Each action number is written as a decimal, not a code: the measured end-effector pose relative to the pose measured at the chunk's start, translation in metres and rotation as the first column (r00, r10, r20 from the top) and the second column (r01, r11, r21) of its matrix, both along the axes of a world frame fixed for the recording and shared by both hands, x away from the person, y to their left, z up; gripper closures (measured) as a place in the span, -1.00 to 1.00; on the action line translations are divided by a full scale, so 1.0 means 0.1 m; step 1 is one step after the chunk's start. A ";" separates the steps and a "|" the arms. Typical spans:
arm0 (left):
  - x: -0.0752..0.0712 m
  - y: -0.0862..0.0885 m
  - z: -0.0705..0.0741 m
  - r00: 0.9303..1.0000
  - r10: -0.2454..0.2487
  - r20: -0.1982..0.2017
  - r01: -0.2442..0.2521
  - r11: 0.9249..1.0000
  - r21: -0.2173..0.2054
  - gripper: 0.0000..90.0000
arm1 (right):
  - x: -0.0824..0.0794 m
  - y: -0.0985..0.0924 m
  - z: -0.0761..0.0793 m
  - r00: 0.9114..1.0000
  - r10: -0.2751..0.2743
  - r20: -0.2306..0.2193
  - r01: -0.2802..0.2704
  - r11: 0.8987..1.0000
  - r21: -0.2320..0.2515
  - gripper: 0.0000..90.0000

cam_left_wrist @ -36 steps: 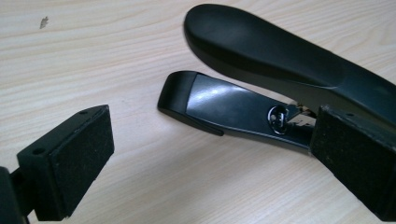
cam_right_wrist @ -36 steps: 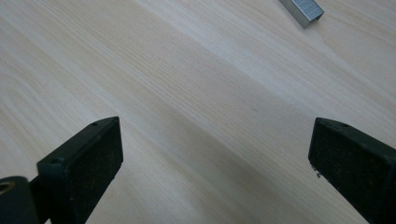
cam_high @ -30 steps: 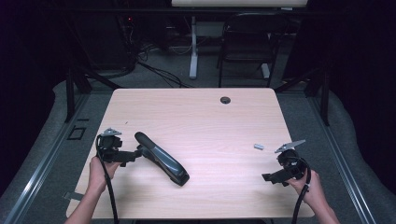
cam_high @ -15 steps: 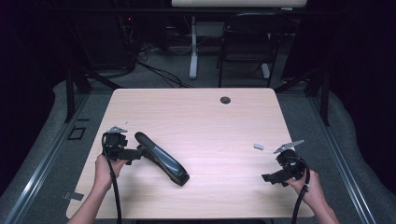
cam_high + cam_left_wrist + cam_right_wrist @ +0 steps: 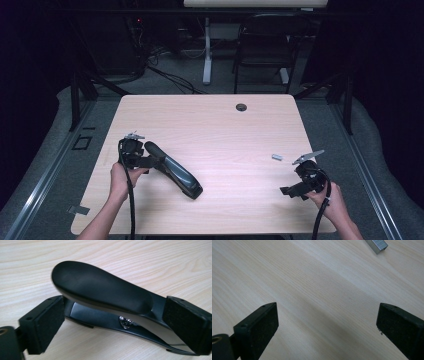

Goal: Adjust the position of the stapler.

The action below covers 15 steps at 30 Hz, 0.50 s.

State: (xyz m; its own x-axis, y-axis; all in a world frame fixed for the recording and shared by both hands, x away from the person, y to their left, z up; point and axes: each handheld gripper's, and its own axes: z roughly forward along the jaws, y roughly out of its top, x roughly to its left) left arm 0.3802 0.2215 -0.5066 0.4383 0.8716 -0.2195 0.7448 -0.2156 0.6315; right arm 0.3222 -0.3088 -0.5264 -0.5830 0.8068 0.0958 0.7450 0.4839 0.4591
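High view: left gripper (image 5: 150, 161) jaws just closing, straddling stapler (image 5: 172, 169) rear, pads not pressing; right gripper (image 5: 291, 190) — jaws apart, empty, near staple strip (image 5: 277, 157).

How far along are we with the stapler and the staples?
Done: nothing yet. In hand: the left hand-held gripper straddles the black stapler's rear end, its jaws just closing, pads not clearly pressing. Left: the small silver strip of staples lies untouched beyond the open right hand-held gripper.

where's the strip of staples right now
In the high view the strip of staples lies on the table's right side, just left of the right gripper; in the right gripper view it sits top right.
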 end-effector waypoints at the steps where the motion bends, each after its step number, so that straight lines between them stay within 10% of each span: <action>1: 0.01 -0.02 0.00 1.000 0.006 -0.002 -0.006 1.000 0.005 -0.86 | 0.00 0.00 0.00 1.000 -0.001 0.001 0.001 1.000 0.000 -0.91; 15: 0.11 -0.15 0.01 0.998 0.060 -0.013 -0.059 0.998 0.034 -0.98 | 0.01 -0.01 -0.01 1.000 -0.003 -0.012 0.003 1.000 0.004 -0.91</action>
State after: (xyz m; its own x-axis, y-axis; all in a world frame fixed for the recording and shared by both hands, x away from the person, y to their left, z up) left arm 0.3913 0.2070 -0.5060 0.3824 0.9030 -0.1959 0.7658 -0.1911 0.6141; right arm 0.3227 -0.3094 -0.5277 -0.5796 0.8080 0.1061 0.7520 0.4801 0.4516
